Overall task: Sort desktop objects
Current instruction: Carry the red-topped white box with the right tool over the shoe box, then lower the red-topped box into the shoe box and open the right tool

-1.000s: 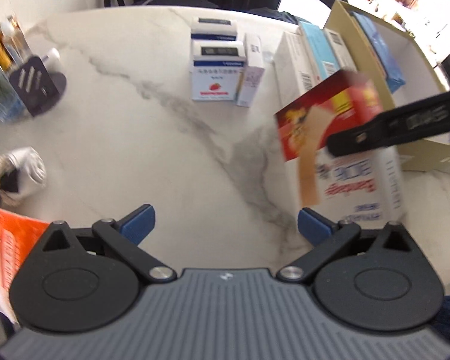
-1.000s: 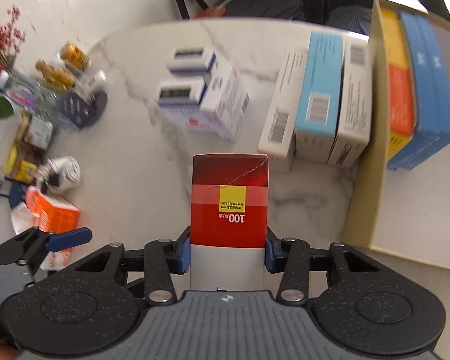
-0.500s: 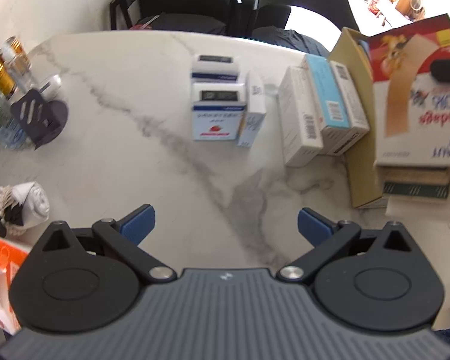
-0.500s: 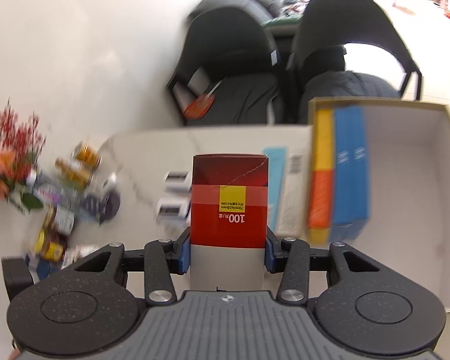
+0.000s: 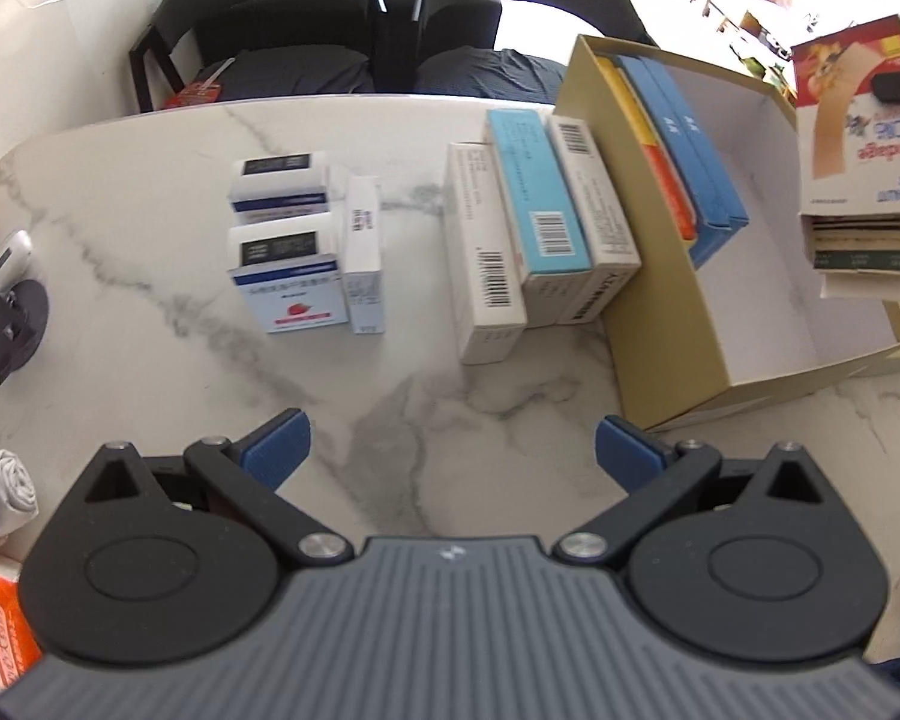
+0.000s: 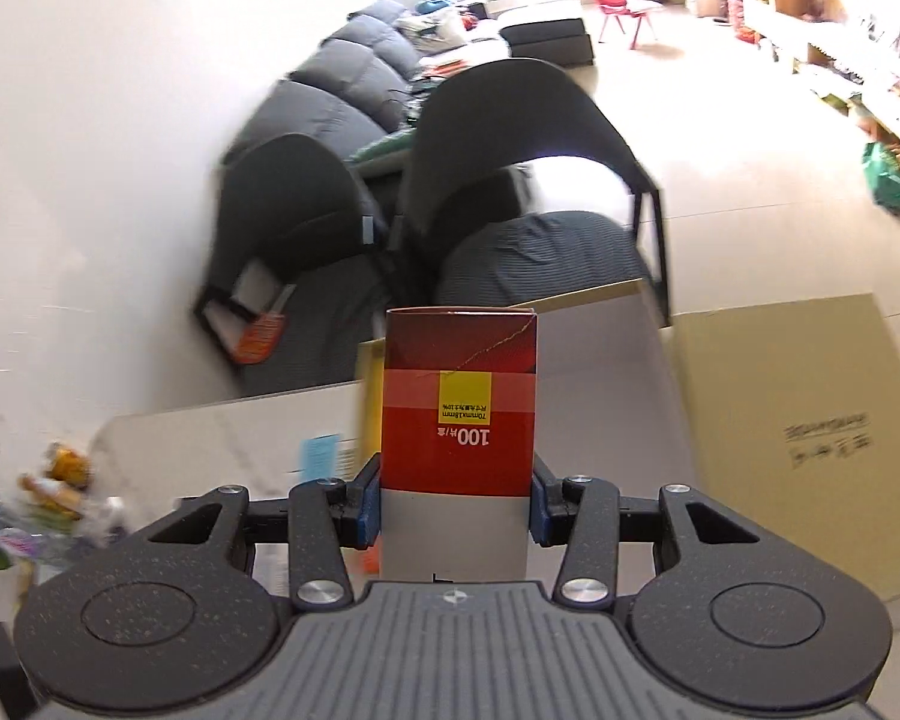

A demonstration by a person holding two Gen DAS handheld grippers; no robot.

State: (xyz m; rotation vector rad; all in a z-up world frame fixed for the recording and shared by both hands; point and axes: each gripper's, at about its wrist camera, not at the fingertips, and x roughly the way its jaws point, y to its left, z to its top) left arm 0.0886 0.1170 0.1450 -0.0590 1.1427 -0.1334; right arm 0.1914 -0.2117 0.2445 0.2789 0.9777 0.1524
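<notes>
Across the white marbled surface [image 5: 150, 228]: small white-and-blue boxes [image 5: 288, 258] at centre, three long boxes [image 5: 534, 234] side by side against an open cardboard box [image 5: 648, 324] with blue and yellow boxes inside. Beyond the edge, two dark chairs [image 5: 306, 12], pale floor, a grey sofa. Above the cardboard box, clamped in the right gripper [image 6: 455, 510]: red bandage box [image 6: 459, 408], long axis along the fingers, open end low in the left view. Left gripper [image 5: 447, 447] wide, empty, over bare marble.
</notes>
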